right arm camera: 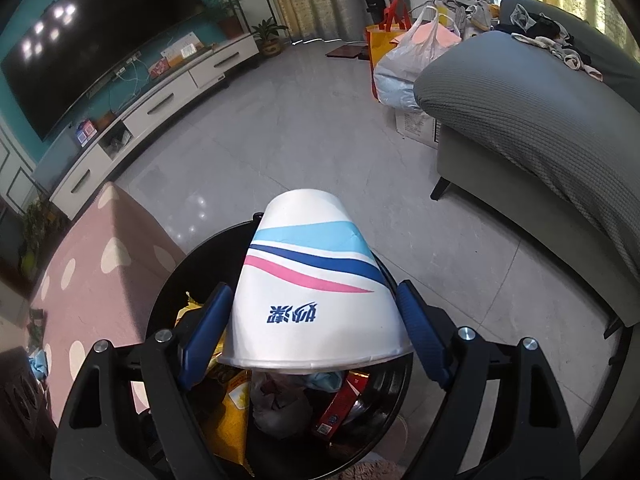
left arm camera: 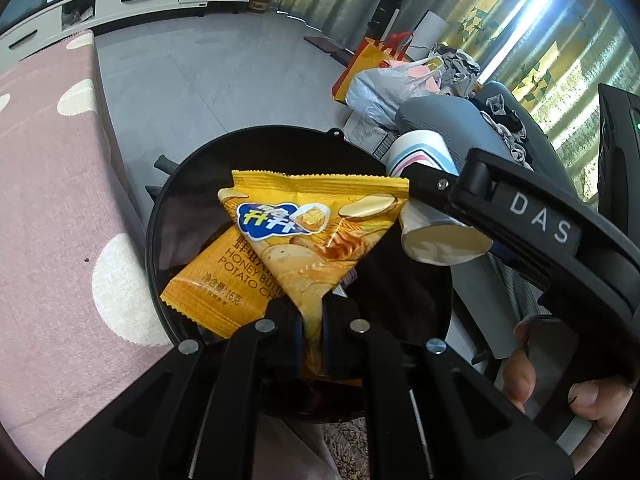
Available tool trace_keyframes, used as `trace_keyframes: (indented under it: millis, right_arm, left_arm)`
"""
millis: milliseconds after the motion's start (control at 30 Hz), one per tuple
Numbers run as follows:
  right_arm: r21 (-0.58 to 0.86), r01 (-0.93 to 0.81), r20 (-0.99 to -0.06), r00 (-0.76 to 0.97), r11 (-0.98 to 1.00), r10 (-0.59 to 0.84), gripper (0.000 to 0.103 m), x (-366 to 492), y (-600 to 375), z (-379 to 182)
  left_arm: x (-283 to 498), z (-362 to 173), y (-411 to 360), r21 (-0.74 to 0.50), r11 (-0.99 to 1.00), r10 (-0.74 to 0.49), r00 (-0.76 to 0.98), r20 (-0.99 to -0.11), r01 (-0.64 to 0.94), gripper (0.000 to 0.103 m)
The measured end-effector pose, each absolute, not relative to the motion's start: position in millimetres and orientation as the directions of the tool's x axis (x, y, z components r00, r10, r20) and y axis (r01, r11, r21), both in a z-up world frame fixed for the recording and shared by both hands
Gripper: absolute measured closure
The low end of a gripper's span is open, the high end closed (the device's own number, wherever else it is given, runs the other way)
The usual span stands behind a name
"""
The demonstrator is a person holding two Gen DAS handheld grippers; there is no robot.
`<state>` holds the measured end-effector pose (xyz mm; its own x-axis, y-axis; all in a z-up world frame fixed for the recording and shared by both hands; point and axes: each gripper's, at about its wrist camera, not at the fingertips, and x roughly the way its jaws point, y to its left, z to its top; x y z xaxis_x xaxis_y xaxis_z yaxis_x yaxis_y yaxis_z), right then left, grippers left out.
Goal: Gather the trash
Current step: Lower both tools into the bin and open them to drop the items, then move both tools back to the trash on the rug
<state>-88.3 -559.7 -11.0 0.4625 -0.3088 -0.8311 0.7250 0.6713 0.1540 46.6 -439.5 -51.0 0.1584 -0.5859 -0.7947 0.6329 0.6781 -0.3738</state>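
Both hands over the bin [left arm camera: 160, 216], black, round, on the floor beside a pink dotted rug [left arm camera: 52, 184] and near a grey sofa [right arm camera: 520, 112].

Left gripper [left arm camera: 312, 320]: fingers clenched on the bottom corner of a yellow chip bag [left arm camera: 320, 232], which hangs over the bin mouth. A 2nd chip bag [left arm camera: 216, 284] sits under it; can't tell if it rests on the rim or inside.

Right gripper [right arm camera: 316, 332]: fingers set wide, grasping a paper cup [right arm camera: 316, 280] by its sides near the rim, base pointing away from the camera, over the bin.

Step in hand, as I read it: drop both items. Doing it well:
- keep both centred over the opening before letting go; the cup is light and could bounce off the rim
- release the bag first or move the hands apart a bit, since cup and bag are nearly touching
- open the left fingers fully; the thin film may cling to a pad

View differences:
- right wrist shows the bin contents: wrappers, a red box [right arm camera: 340, 404], crumpled plastic. Already fairly full.
- left wrist shows the person's hand [left arm camera: 560, 380] on the right gripper's handle, and the bag's full face.
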Motion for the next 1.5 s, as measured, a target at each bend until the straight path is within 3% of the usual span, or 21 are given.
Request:
trace_keyframes:
  millis: [567,967,1067,1200,1333,1500]
  right_arm:
    - [0.125,0.723,-0.844,0.438,0.680,-0.310,0.021,-85.4,-559.5,-16.1]
    - [0.117,0.725,-0.848,0.429,0.679,-0.312,0.021,-85.4,-560.9,-16.8]
    - [0.119,0.723,-0.851,0.428,0.680,-0.305,0.020,-86.1,-561.9,-17.4]
    - [0.112,0.727,-0.858,0.414,0.677,-0.302,0.020,-85.0,-562.4,-20.0]
    - [0.116,0.726,-0.861,0.414,0.678,-0.296,0.019,-84.8,-562.3,-20.1]
    - [0.113,0.730,-0.862,0.409,0.674,-0.299,0.016,-85.7,-561.8,-20.1]
  left_arm:
    - [46.7,-60.0,-455.0,-0.387,0.680,-0.579,0.132,-0.805,0.623,0.095]
    - [48.9,-64.2,-458.5,-0.392,0.691,-0.572,0.127,-0.811,0.608,0.088]
    - [49.8,-65.7,-457.0,-0.396,0.693,-0.572,0.125,-0.811,0.603,0.082]
    - [49.0,-65.8,-456.1,-0.400,0.688,-0.578,0.124,-0.806,0.606,0.060]
    - [47.7,-62.8,-455.2,-0.399,0.684,-0.584,0.131,-0.801,0.611,0.045]
    - [48.7,-55.3,-448.2,-0.406,0.684,-0.596,0.143,-0.790,0.606,0.032]
